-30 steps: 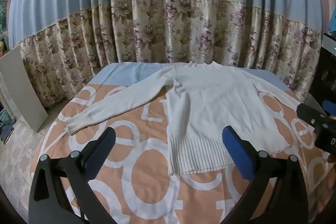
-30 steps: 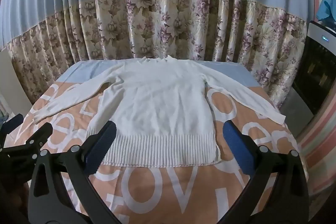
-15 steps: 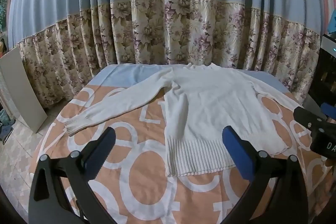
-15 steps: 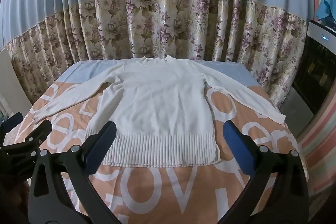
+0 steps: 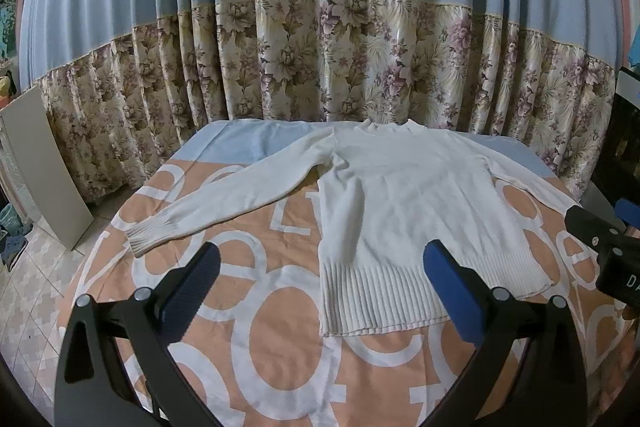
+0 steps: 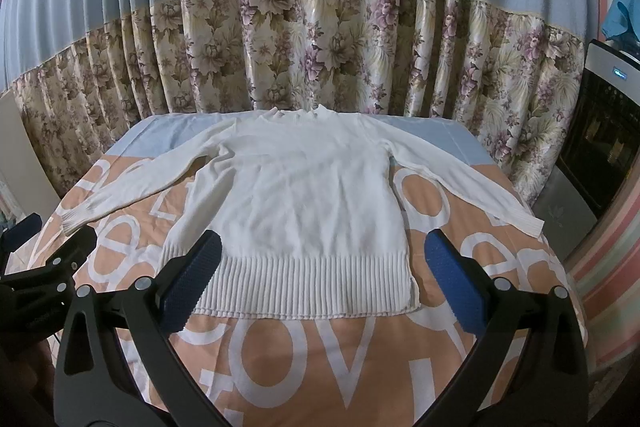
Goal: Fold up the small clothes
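At the near edge of the bed [image 6: 304,379], both grippers hover above the cover, touching nothing. The left gripper [image 5: 320,291] has its jaws spread wide, nothing between the blue pads. The right gripper [image 6: 320,287] is likewise spread and empty, framing the hem from above.

The sweater [image 6: 308,195] lies flat, face up or down I cannot tell, hem toward the near edge, collar toward the far edge by the curtain [image 6: 320,47]. Body is smooth, ribbed hem [image 6: 304,283] straight. Left sleeve [image 5: 224,203] runs out toward the left edge, cuff resting on the cover. Right sleeve [image 6: 472,191] runs to the right edge, cuff at or just over it.

Assessment: folding not yet begun; judged to be the approach to a first grasp. Recommended: lower each gripper squarely onto a cuff or hem corner, take both knit layers, and close fully before lifting. The knit looks soft and stretchy; lift low and carry slowly to avoid dragging the body off line.
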Available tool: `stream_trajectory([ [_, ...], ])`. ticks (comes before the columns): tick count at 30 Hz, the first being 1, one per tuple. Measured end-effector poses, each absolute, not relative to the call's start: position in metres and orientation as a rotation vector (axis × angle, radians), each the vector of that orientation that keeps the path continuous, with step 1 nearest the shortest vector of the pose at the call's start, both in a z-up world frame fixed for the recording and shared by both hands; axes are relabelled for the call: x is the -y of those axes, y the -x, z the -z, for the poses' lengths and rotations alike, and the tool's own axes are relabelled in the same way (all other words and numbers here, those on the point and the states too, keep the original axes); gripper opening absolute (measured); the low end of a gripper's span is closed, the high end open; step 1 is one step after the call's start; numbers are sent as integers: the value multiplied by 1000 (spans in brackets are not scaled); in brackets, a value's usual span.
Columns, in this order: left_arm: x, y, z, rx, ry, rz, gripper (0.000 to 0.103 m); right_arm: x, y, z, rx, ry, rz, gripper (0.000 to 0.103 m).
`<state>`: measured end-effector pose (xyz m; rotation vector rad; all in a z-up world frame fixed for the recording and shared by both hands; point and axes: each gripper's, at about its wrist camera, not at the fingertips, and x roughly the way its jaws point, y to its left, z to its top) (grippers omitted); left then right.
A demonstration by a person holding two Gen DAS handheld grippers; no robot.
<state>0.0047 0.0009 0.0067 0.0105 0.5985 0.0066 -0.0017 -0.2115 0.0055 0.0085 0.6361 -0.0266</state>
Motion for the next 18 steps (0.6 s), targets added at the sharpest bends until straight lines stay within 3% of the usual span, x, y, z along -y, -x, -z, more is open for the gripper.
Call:
stream_trajectory([
  [18, -1, -3, -4, -596, -10, -5, 102, 211, 2, -7, -637, -6, 28, 100],
])
